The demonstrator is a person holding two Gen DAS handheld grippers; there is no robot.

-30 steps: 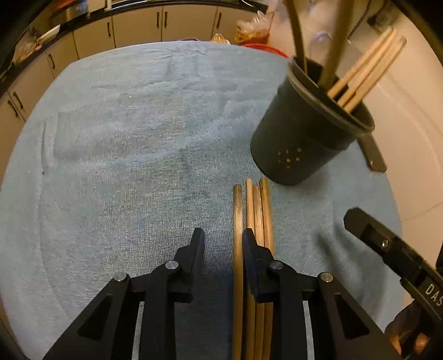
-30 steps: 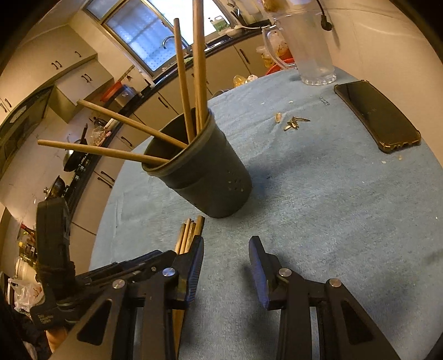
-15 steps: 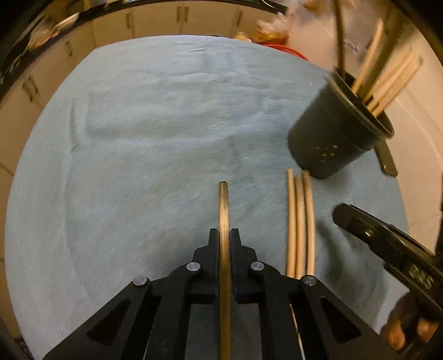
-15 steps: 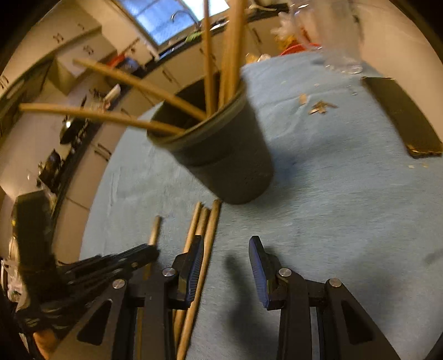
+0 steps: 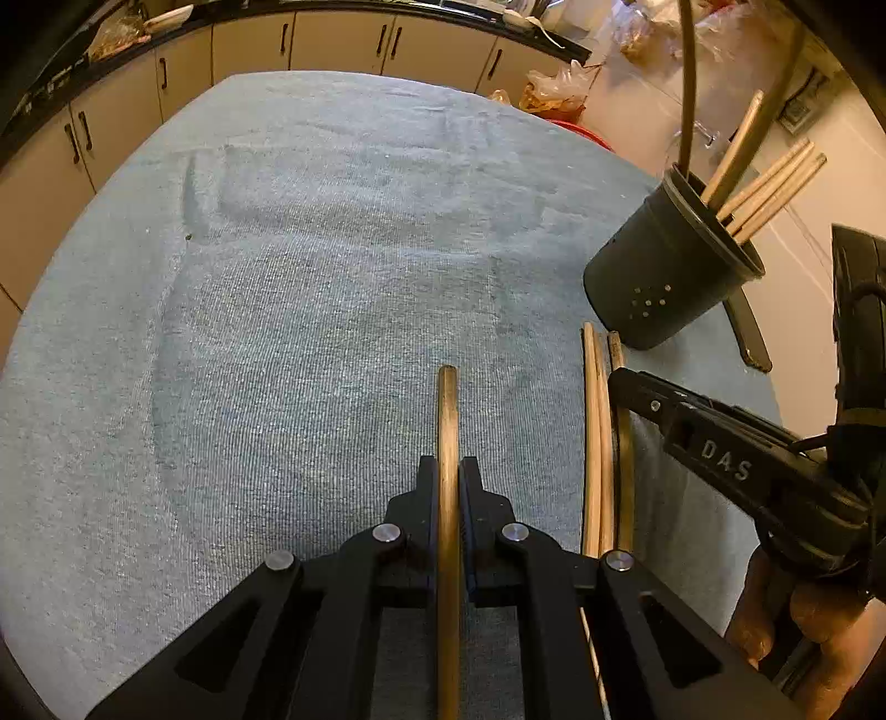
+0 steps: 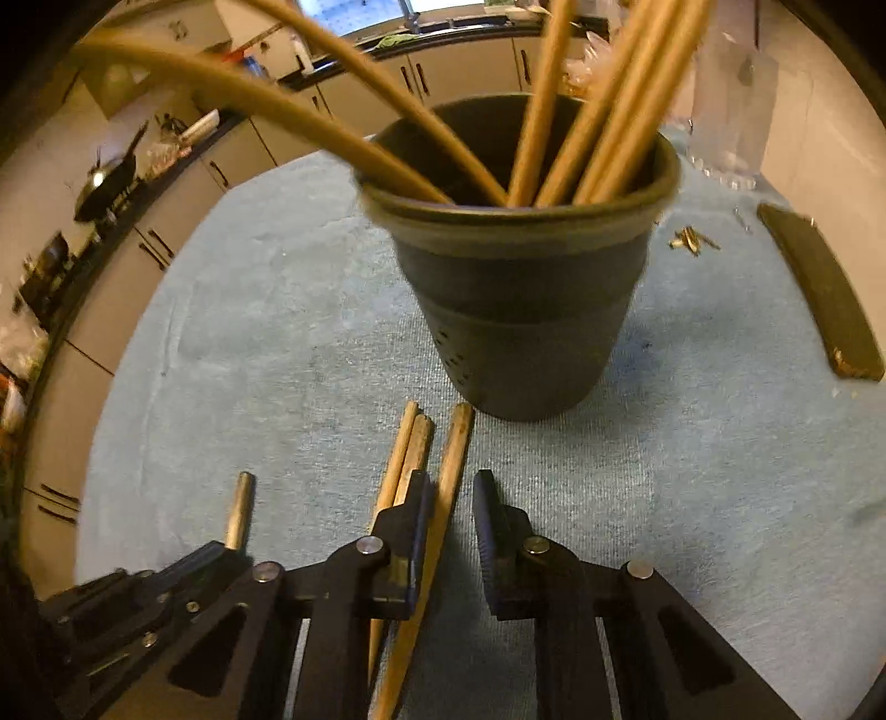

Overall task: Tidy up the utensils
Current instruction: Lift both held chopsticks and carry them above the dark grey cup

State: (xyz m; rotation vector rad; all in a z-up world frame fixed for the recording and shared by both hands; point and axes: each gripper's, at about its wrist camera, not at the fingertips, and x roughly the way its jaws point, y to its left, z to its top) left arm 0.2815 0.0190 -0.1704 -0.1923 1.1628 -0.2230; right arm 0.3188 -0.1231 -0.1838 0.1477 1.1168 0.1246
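My left gripper (image 5: 447, 471) is shut on one wooden chopstick (image 5: 447, 421), whose tip points forward over the blue cloth. Three more chopsticks (image 5: 601, 443) lie side by side on the cloth to its right. A black holder cup (image 5: 664, 277) with several chopsticks in it stands at the right. In the right wrist view the cup (image 6: 520, 310) is straight ahead. My right gripper (image 6: 453, 498) is open, with one lying chopstick (image 6: 451, 465) between its jaws and two others (image 6: 407, 454) beside the left finger. The left gripper (image 6: 166, 581) with its chopstick (image 6: 241, 509) shows at lower left.
A blue cloth (image 5: 277, 332) covers the round table. A dark phone (image 6: 825, 299) lies at the right, small scraps (image 6: 689, 241) and a clear jug (image 6: 731, 99) behind the cup. Kitchen cabinets (image 5: 249, 50) ring the far side.
My left gripper closed on one chopstick and carried it left, away from the other three. My right gripper swung left and closer, now straddling one of the lying chopsticks.
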